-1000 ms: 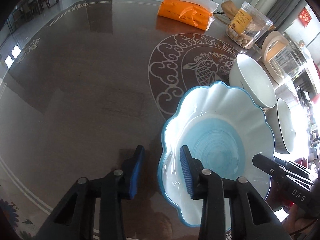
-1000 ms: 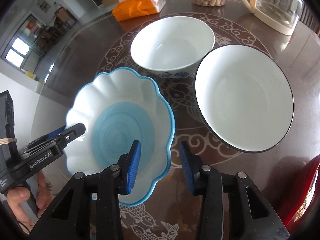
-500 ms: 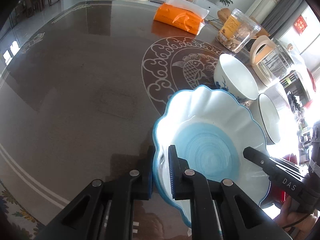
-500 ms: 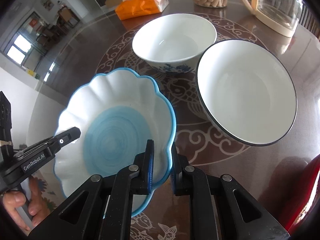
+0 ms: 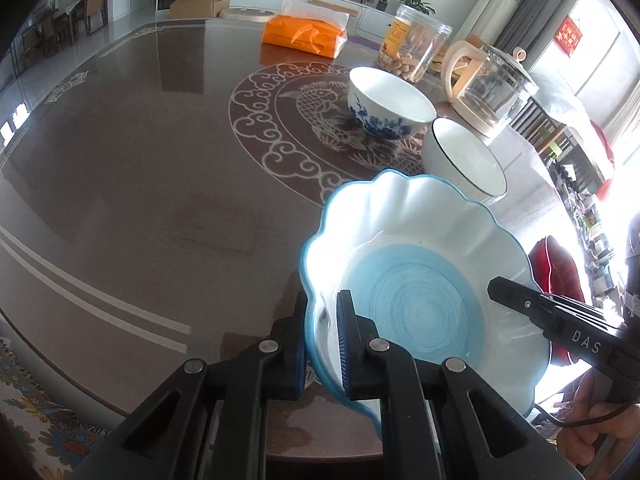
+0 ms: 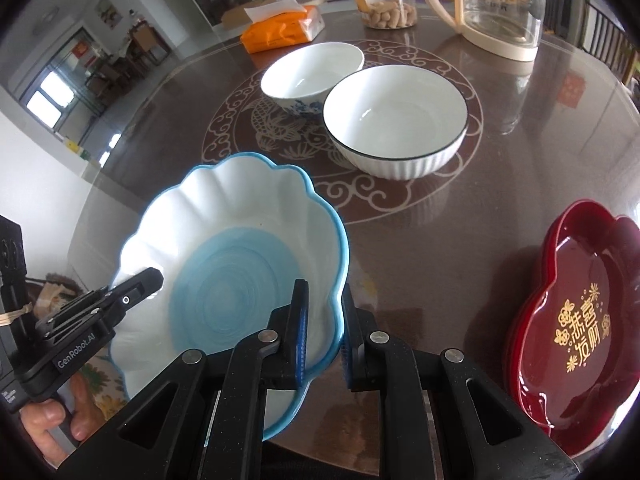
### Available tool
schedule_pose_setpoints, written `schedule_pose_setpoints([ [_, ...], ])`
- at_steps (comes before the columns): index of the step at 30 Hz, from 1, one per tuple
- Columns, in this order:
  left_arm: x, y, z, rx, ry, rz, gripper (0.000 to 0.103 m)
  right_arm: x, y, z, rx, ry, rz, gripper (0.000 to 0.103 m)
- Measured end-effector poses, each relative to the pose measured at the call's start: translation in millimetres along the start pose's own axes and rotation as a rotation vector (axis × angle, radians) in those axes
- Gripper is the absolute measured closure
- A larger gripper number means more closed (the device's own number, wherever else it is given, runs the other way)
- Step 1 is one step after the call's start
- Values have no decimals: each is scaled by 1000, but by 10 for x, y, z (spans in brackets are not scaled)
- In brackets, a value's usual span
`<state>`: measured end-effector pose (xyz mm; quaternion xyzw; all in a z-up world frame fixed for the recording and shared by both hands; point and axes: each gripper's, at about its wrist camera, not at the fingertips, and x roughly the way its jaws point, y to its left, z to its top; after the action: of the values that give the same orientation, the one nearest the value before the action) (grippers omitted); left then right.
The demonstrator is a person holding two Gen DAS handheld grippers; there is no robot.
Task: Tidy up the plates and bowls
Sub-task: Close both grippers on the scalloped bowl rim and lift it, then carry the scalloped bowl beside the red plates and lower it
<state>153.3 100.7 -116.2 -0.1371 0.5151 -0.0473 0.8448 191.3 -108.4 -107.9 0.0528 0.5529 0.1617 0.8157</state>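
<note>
A scalloped white plate with a blue centre and blue rim (image 5: pixel 416 264) is held by both grippers at the table's near edge, tilted. My left gripper (image 5: pixel 322 308) is shut on its left rim, one pad inside and one outside. My right gripper (image 6: pixel 323 300) is shut on the opposite rim of the plate (image 6: pixel 240 248). Farther back stand a white bowl with blue flowers (image 6: pixel 312 70) and a ribbed white bowl with a black rim (image 6: pixel 396 120), side by side and both empty.
A dark red lacquer tray (image 6: pixel 580 320) lies at the right near the table edge. At the back are an orange tissue pack (image 5: pixel 304 36), a clear snack jar (image 5: pixel 416 48) and a glass kettle (image 5: pixel 488 88). The brown table (image 5: pixel 140 160) stretches left.
Both grippers went from open around the plate's rim to shut on it. They then carried the plate toward the near table edge, away from the two bowls.
</note>
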Motion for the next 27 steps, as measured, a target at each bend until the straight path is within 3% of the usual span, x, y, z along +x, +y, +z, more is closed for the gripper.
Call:
schedule_pose_setpoints([
  [6,159,-168,-124,32,-21,10,91,90,-230,-105,18,-36,-51,88],
  [13,225,-192,-164,43,-44,16,91,123,-327,-251,45,-66,-50,88],
  [16,143,-144,-153,21,-60,24,90,72,-317,-242,66,-82,-15,78],
  [18,33,-97,-119,9,-87,14,86,-31,-286,-226,61,-116,37,49],
  [19,-33,-73,-103,2,-102,25,78,-85,-259,-207,55,-135,45,44],
  [20,-110,-49,-95,-4,-126,45,61,-149,-234,-199,49,-156,38,36],
  [21,-196,-24,-95,-11,-156,62,49,-214,-216,-193,43,-174,38,35],
  [22,-294,1,-102,-22,-194,80,23,-274,-205,-187,38,-188,48,35],
  [23,-402,18,-119,-37,-243,102,11,-328,-201,-172,39,-200,54,35],
  [25,-585,10,-157,-39,-317,153,7,-461,-203,-175,45,-232,59,35],
  [27,-705,-61,-173,4,-342,196,6,-594,-192,-182,44,-266,57,35],
])
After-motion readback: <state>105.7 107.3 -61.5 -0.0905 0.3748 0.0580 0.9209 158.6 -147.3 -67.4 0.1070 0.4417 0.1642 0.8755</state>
